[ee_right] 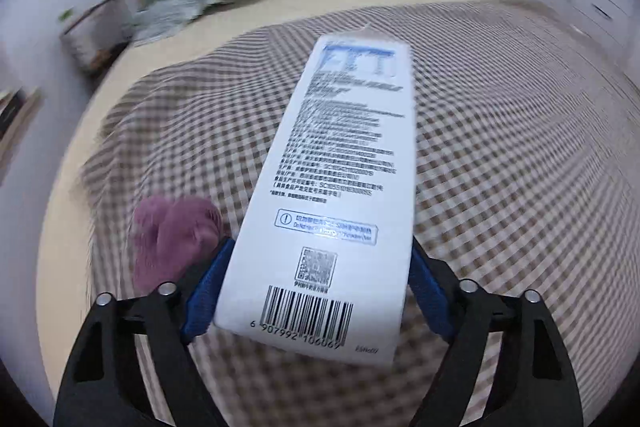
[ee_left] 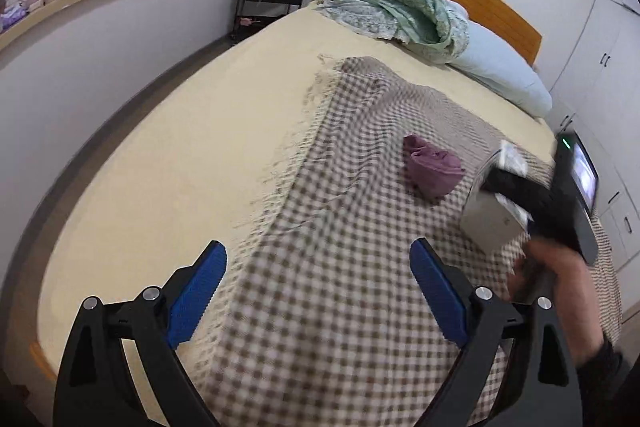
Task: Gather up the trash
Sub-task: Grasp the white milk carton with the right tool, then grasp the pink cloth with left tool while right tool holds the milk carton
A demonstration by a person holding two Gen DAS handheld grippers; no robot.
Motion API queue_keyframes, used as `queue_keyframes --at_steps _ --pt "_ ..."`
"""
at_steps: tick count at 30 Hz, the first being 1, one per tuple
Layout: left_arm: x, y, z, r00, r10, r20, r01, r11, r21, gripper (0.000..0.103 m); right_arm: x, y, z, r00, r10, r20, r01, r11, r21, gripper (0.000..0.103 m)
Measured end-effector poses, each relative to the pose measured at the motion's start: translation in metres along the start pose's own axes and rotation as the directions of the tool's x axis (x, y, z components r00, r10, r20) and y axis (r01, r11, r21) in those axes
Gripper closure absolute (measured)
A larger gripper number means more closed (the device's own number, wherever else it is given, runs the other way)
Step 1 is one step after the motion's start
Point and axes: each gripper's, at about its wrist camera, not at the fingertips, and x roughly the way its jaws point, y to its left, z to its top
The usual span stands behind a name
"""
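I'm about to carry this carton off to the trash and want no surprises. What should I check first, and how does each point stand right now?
1. Right claw shut on the white carton: ok, blue pads press both sides.
2. Carton clear of the checked blanket: ok, lifted.
3. Left claw free for the next item: ok, open and empty.
4. Purple cloth left on the bed: not ok if it is trash; cannot tell.
5. Trash bin in sight: not ok, none visible.
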Motion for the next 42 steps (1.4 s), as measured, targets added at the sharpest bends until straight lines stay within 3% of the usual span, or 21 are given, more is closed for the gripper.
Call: queue_keyframes --at_steps 5,9,11,14,15,16,17,18,20,21,23,25,27,30,33,36,38,39,40,41,42 --pt "0.033 -0.046 0.018 0.992 -0.127 -0.027 0.128 0.990 0.062 0.013 -0.041 -0.077 -0.003 0.997 0.070 -0.025 -0.073 0.984 -0.164 0.030" --pt "0.082 -0.089 0.058 0.984 -0.155 -0.090 0.167 0.974 0.153 0.013 -0.061 -0.115 -0.011 0.998 0.038 -0.044 -0.050 0.948 -0.315 0.030" --pt "0.117 -0.103 0.090 0.978 -0.145 -0.147 0.164 0.977 0.132 0.013 -0.070 -0.134 -0.020 0.999 0.024 -0.049 -0.039 0.934 -0.355 0.030" --pt "0.178 -0.117 0.132 0.956 -0.150 -0.251 0.172 0.983 0.069 0.013 -0.074 -0.159 -0.031 0.997 0.041 -0.071 -0.063 0.933 -0.353 0.030" --pt "0.200 -0.121 0.140 0.947 -0.110 -0.302 0.131 0.990 0.049 0.017 -0.075 -0.164 -0.034 0.996 0.049 -0.081 -0.075 0.930 -0.359 0.030" --pt "0.220 -0.124 0.145 0.932 -0.080 -0.355 0.098 0.995 0.031 0.030 -0.074 -0.167 -0.037 0.994 0.057 -0.088 -0.085 0.928 -0.363 0.030" --pt "0.238 -0.128 0.146 0.907 -0.084 -0.412 0.098 0.995 0.012 0.040 -0.073 -0.169 -0.039 0.994 0.060 -0.096 -0.091 0.925 -0.369 0.030" --pt "0.246 -0.131 0.145 0.892 -0.092 -0.442 0.101 0.995 -0.003 0.060 -0.073 -0.172 -0.041 0.993 0.065 -0.099 -0.098 0.920 -0.380 0.030" --pt "0.253 -0.139 0.138 0.859 -0.121 -0.497 0.134 0.991 -0.009 0.081 -0.076 -0.181 -0.046 0.992 0.079 -0.101 -0.113 0.915 -0.387 0.030" --pt "0.247 -0.144 0.135 0.867 -0.104 -0.487 0.133 0.991 0.024 0.089 -0.076 -0.183 -0.048 0.991 0.086 -0.102 -0.119 0.914 -0.388 0.030" --pt "0.216 -0.148 0.129 0.905 -0.087 -0.417 0.124 0.990 0.063 0.092 -0.081 -0.187 -0.052 0.991 0.091 -0.095 -0.121 0.912 -0.391 0.030" --pt "0.161 -0.145 0.112 0.953 -0.122 -0.277 0.150 0.985 0.080 0.093 -0.087 -0.190 -0.056 0.989 0.111 -0.094 -0.139 0.910 -0.391 0.030" --pt "0.105 -0.137 0.072 0.979 -0.124 -0.160 0.143 0.984 0.111 0.093 -0.096 -0.193 -0.069 0.984 0.134 -0.113 -0.168 0.909 -0.382 0.030" --pt "0.061 -0.119 0.010 0.981 -0.125 -0.151 0.141 0.985 0.098 0.093 -0.112 -0.195 -0.089 0.980 0.151 -0.130 -0.191 0.898 -0.396 0.030" --pt "0.031 -0.103 -0.046 0.978 -0.125 -0.167 0.140 0.986 0.086 0.102 -0.128 -0.198 -0.112 0.973 0.177 -0.151 -0.225 0.885 -0.409 0.030" --pt "0.024 -0.101 -0.063 0.979 -0.112 -0.172 0.129 0.987 0.095 0.102 -0.129 -0.202 -0.130 0.981 0.163 -0.110 -0.194 0.883 -0.426 0.029" --pt "0.019 -0.109 -0.062 0.984 -0.104 -0.142 0.127 0.979 0.160 0.102 -0.131 -0.205 -0.138 0.983 0.175 -0.054 -0.181 0.889 -0.420 0.029" --pt "0.016 -0.118 -0.062 0.985 -0.108 -0.135 0.134 0.971 0.200 0.086 -0.130 -0.206 -0.139 0.985 0.168 -0.039 -0.169 0.893 -0.417 0.027" --pt "0.012 -0.126 -0.063 0.986 -0.106 -0.125 0.132 0.966 0.223 0.047 -0.128 -0.207 -0.143 0.988 0.150 -0.027 -0.148 0.900 -0.410 0.026" --pt "0.011 -0.132 -0.063 0.987 -0.113 -0.115 0.137 0.964 0.229 0.033 -0.126 -0.208 -0.147 0.989 0.146 -0.022 -0.142 0.906 -0.399 0.026" --pt "0.009 -0.138 -0.063 0.986 -0.133 -0.098 0.153 0.960 0.234 0.029 -0.124 -0.210 -0.150 0.989 0.149 -0.018 -0.145 0.913 -0.381 0.026"
